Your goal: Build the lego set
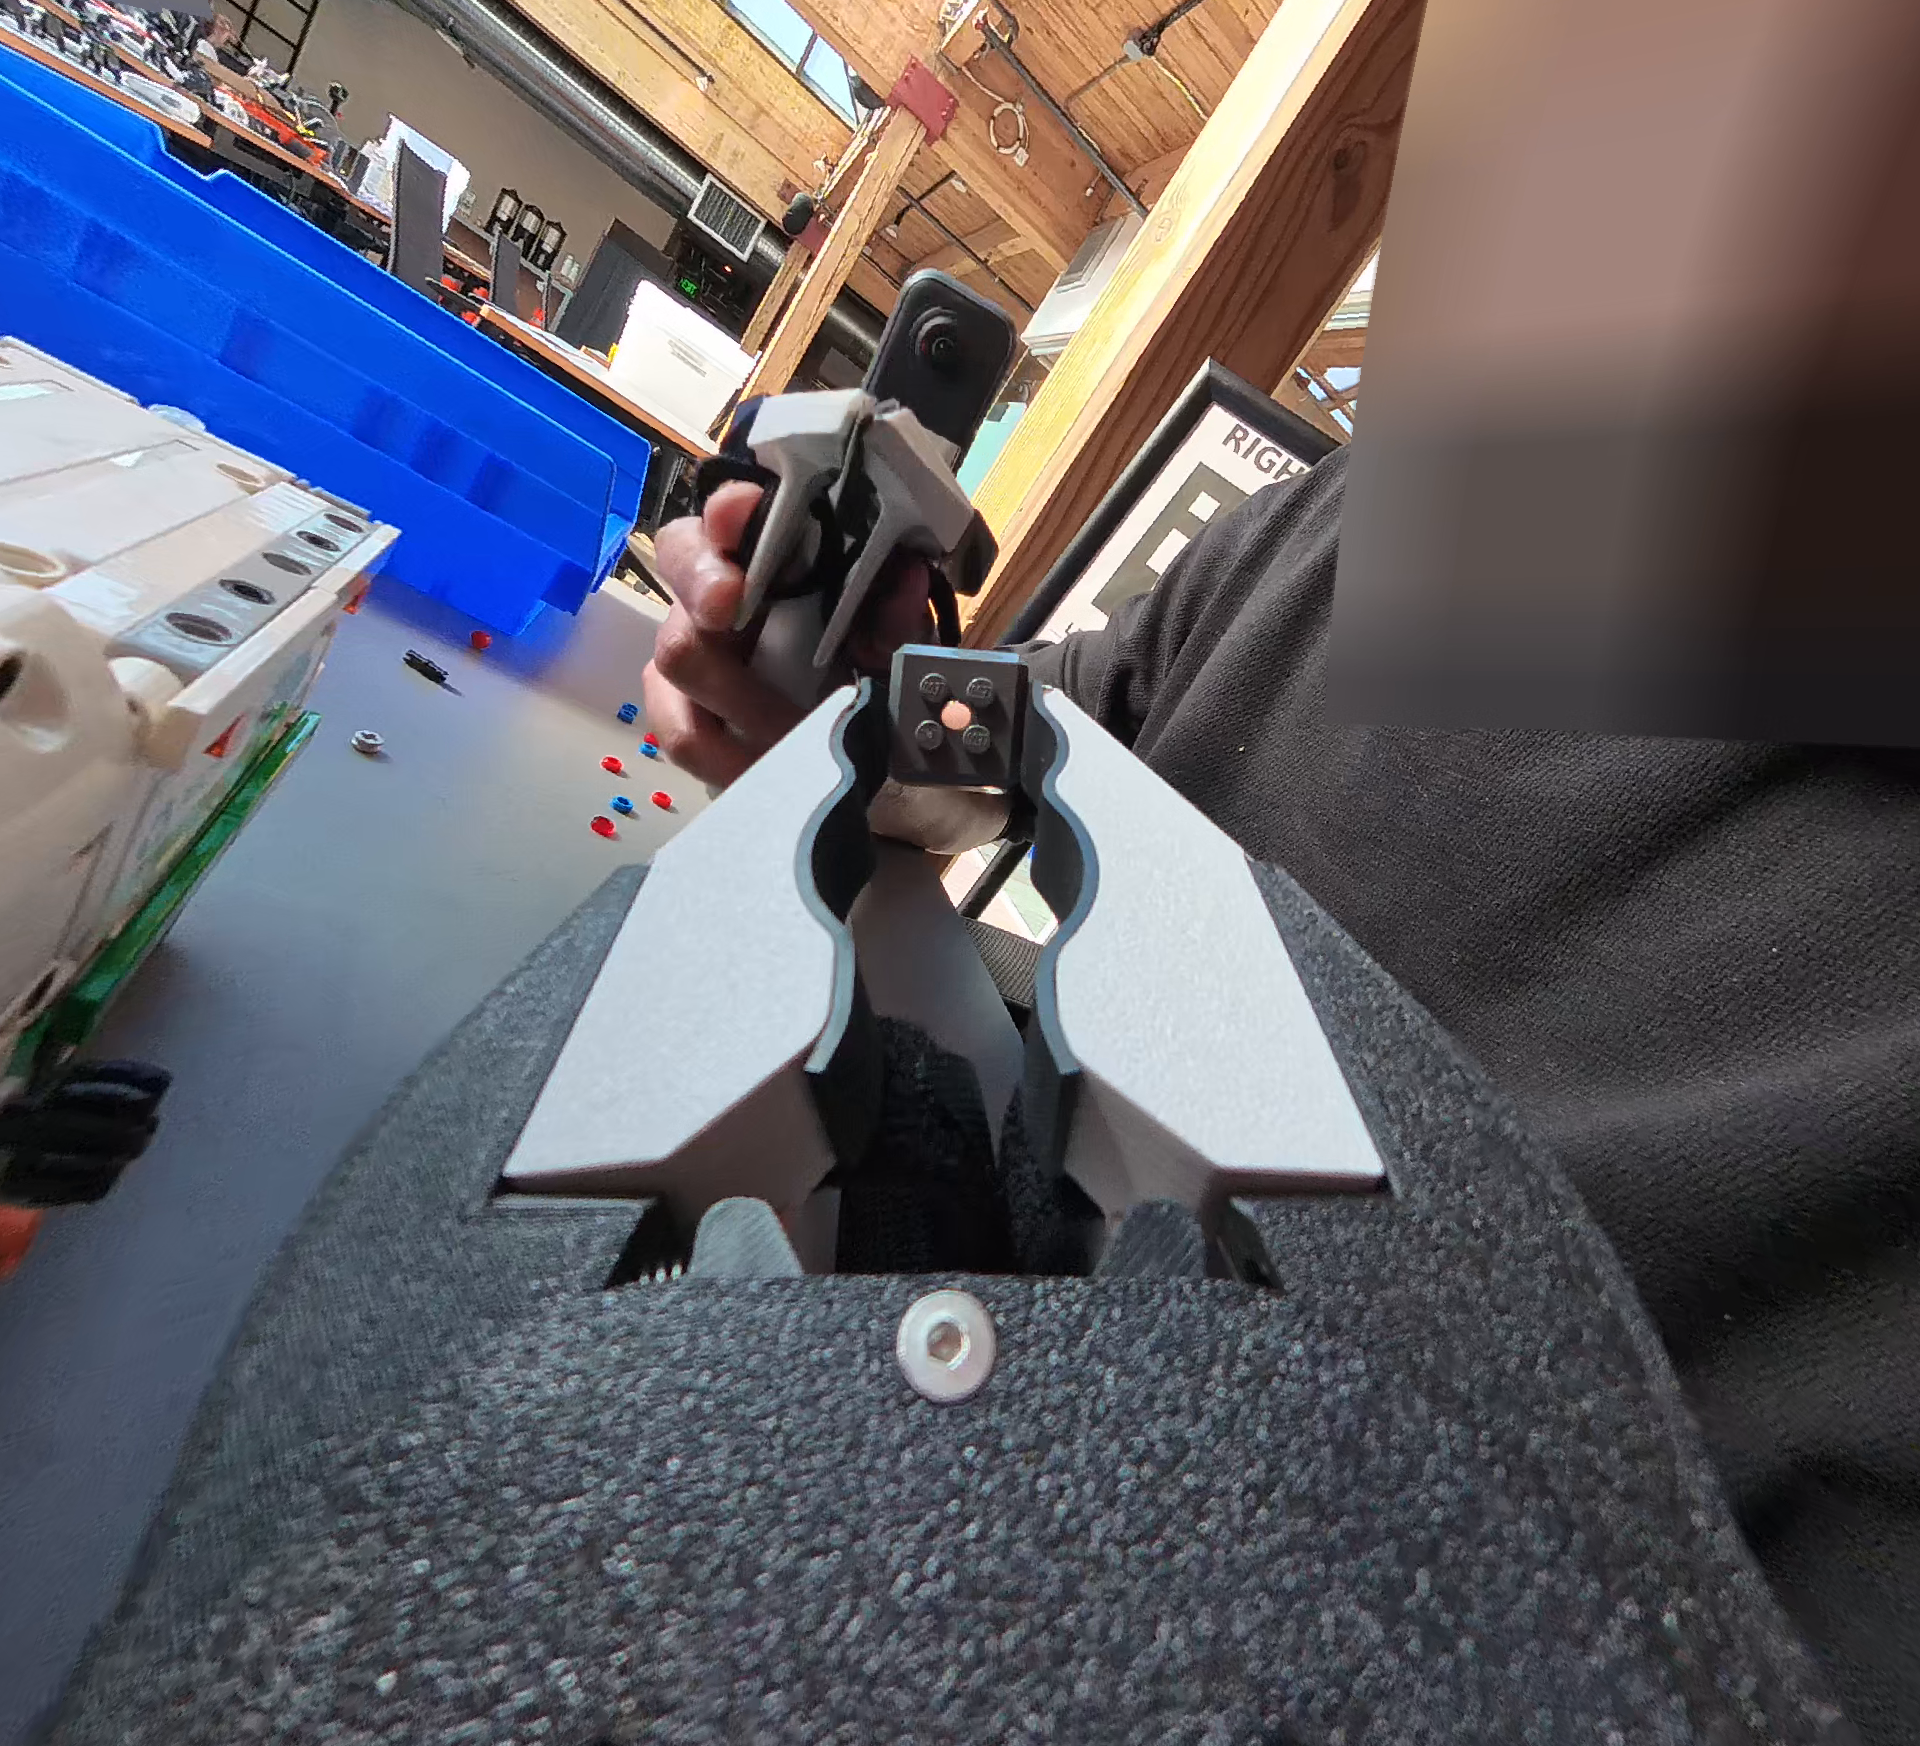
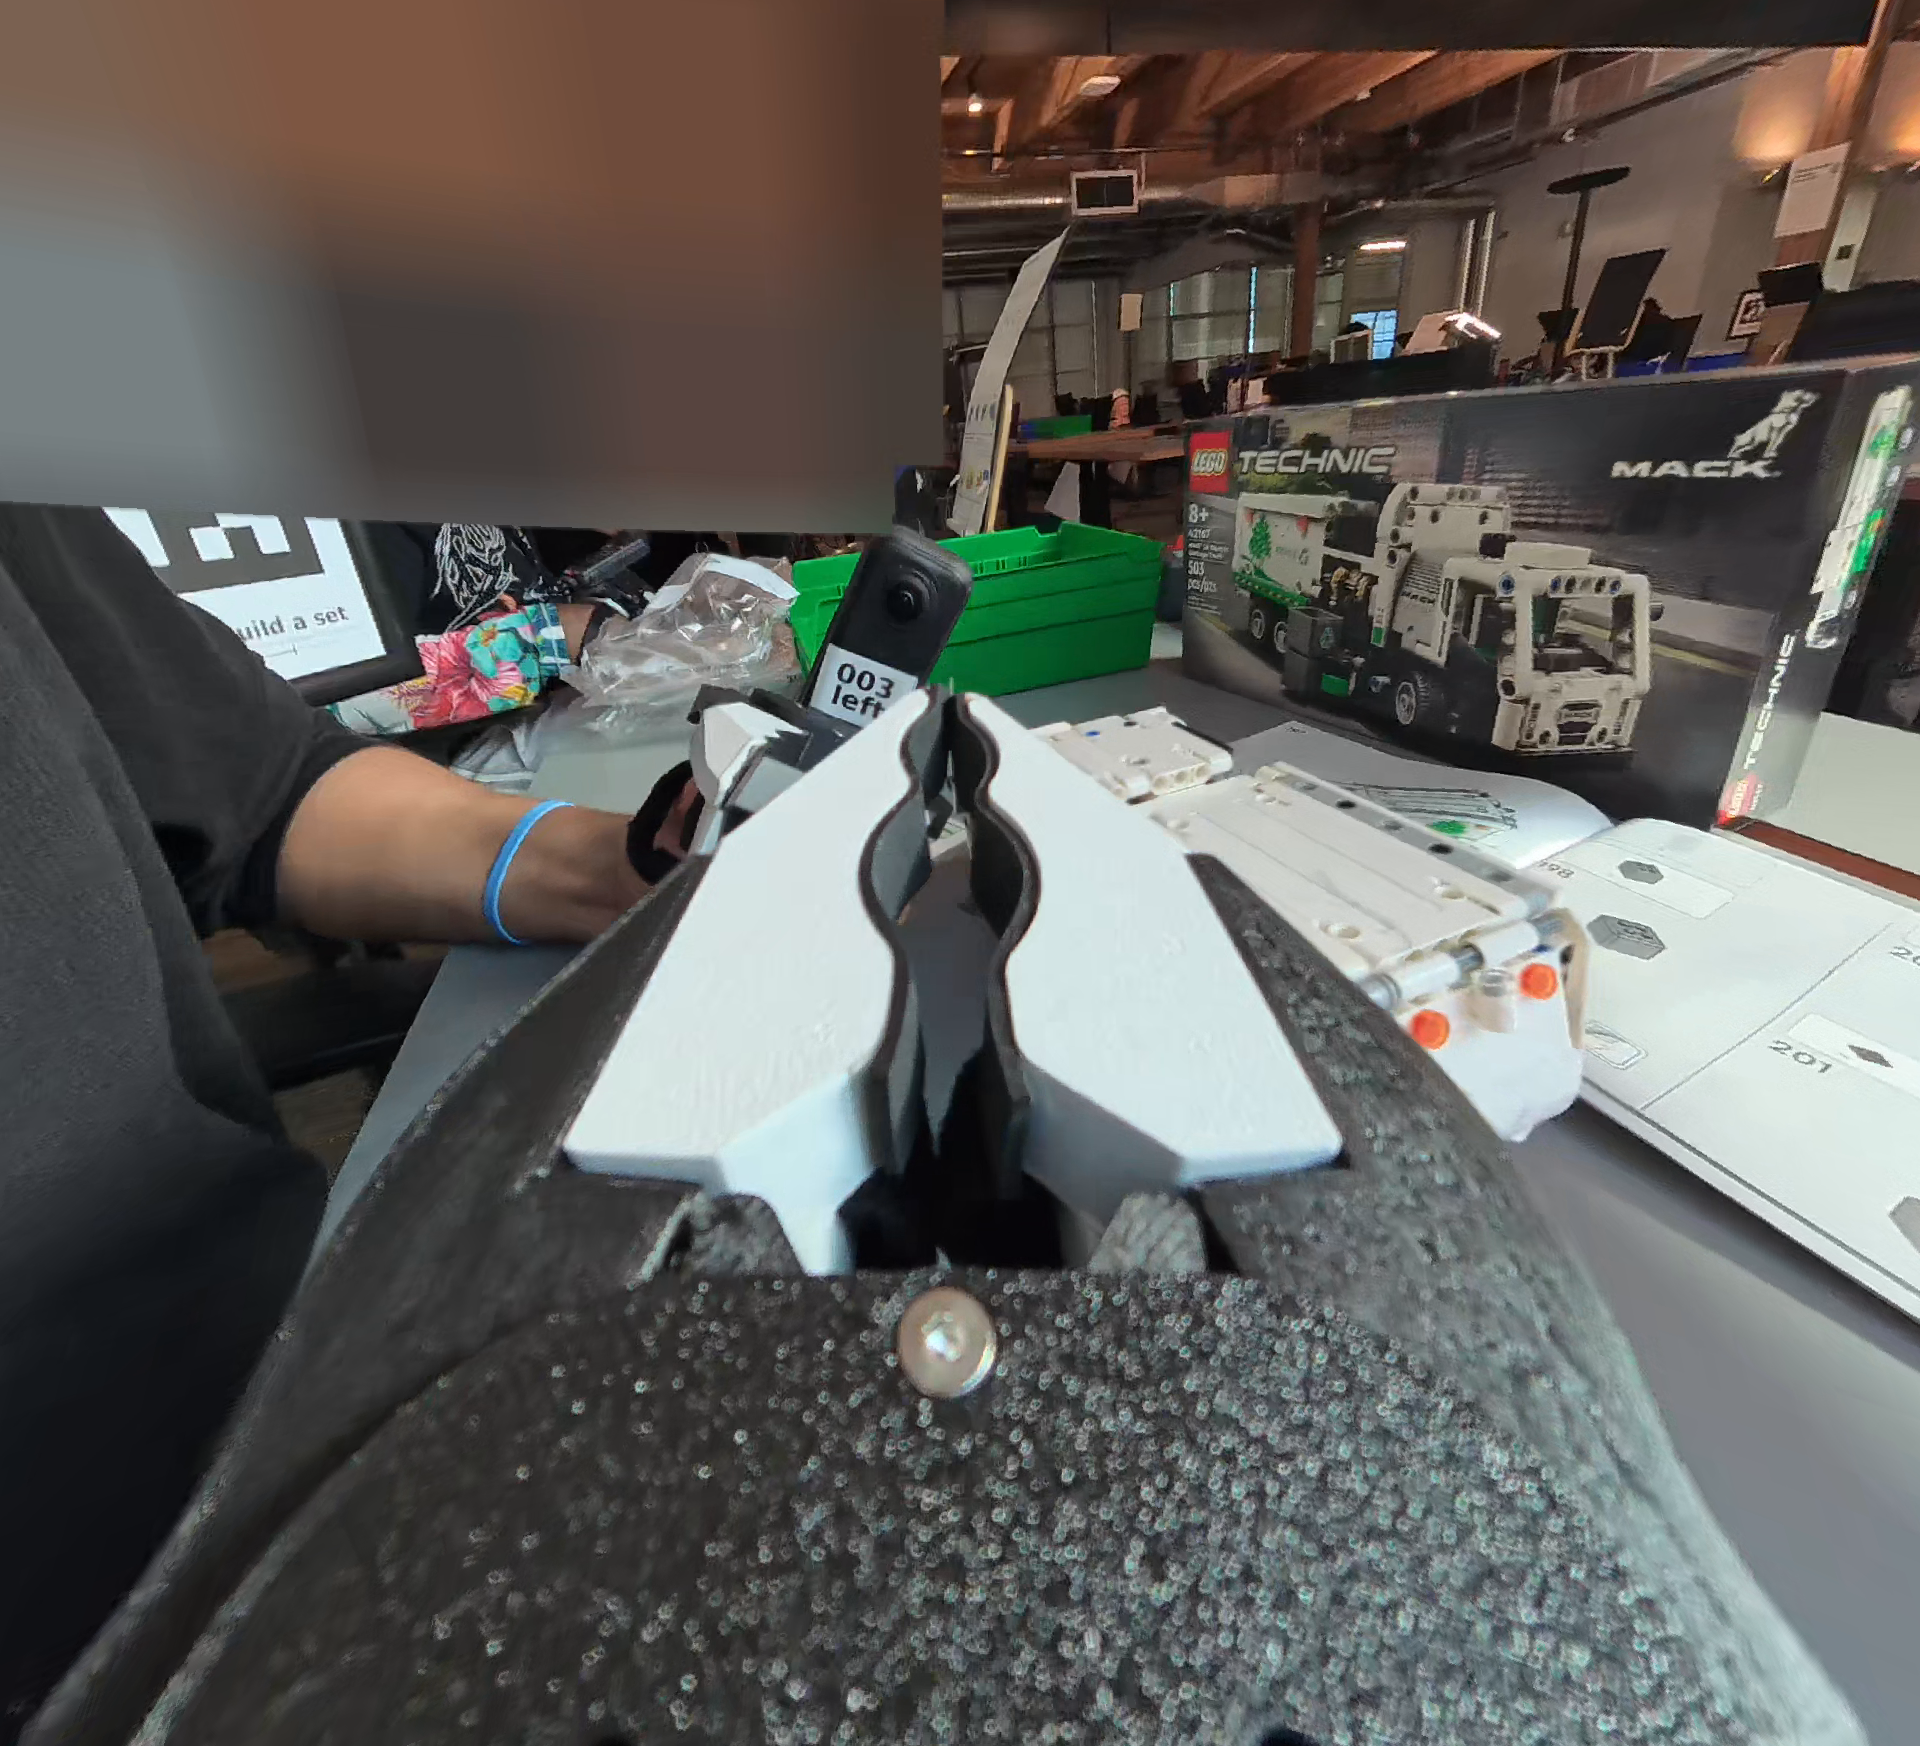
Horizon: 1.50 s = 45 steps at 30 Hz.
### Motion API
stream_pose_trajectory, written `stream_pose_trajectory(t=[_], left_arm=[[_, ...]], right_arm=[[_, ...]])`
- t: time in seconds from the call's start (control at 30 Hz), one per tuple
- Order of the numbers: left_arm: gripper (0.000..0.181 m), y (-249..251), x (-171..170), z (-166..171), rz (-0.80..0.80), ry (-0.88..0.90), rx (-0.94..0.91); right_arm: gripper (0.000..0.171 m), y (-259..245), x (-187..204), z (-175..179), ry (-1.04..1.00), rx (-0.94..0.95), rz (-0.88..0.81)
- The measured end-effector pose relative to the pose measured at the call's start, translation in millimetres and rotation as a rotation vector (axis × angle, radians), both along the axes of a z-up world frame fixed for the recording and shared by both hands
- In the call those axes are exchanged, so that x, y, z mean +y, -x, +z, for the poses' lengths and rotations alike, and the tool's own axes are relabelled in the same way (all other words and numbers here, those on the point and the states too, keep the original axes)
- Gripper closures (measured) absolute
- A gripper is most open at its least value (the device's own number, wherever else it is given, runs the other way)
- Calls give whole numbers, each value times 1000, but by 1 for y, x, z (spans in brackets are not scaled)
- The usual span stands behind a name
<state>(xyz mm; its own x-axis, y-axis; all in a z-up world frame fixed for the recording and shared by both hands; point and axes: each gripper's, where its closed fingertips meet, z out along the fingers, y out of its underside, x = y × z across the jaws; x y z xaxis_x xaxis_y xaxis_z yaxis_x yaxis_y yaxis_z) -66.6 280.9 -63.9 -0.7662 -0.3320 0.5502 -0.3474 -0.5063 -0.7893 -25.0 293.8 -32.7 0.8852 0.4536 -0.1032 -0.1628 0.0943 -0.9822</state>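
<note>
My left gripper [image 1: 948,707] is shut on a small dark grey square lego plate [image 1: 940,756] with four studs and a centre hole, held above the table with its studs facing the camera. My right gripper [image 2: 951,709] has its fingertips together, and nothing shows between them. It also shows in the left wrist view [image 1: 852,543], held by a hand just behind the plate. The left gripper shows in the right wrist view [image 2: 753,751] just left of my right fingertips. The white lego truck model [image 1: 156,616] [image 2: 1351,865] lies on the grey table.
A blue bin [image 1: 312,325] stands behind the model. Small red and blue round pieces [image 1: 629,777] and a black pin [image 1: 426,666] lie loose on the table. The set's box [image 2: 1507,584], an open instruction booklet [image 2: 1745,990], a green bin [image 2: 1039,600] and plastic bags [image 2: 686,626] are on the far side. Left tips to right tips: about 6 centimetres.
</note>
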Motion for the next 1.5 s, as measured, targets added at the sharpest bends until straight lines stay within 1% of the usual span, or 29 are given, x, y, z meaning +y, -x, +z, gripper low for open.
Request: stream_pose_trajectory(t=[0.07, 0.13, 0.3, 0.37, 0.93, 1.13, 1.23, 1.43, 1.5], left_arm=[[158, 0, 1, 0, 4, 6, 2], [158, -1, 2, 0, 1, 13, 6], [158, -1, 1, 0, -5, 19, 11], [157, -1, 2, 1, -6, 23, 12], [157, -2, 0, 0, -6, 17, 15], [158, -3, 1, 0, -5, 18, 17], [157, -2, -1, 0, -10, 13, 12], [158, -1, 0, 0, -8, 11, 9], [157, -1, -1, -1, -8, 5, 10]], right_arm=[[171, -2, -3, 6, -13, -28, -7], [171, 5, -5, 7, -72, -142, -30], [171, 29, -4, -7, -165, -443, -77], [171, 34, -3, -13, -174, -516, -90], [171, 39, -4, -14, -190, -562, -106], [171, 37, -4, -14, -195, -582, -136], [171, 34, -3, -13, -185, -552, -140], [171, 14, -2, -2, -135, -383, -146], [171, 14, -3, 0, -155, -424, -160]])
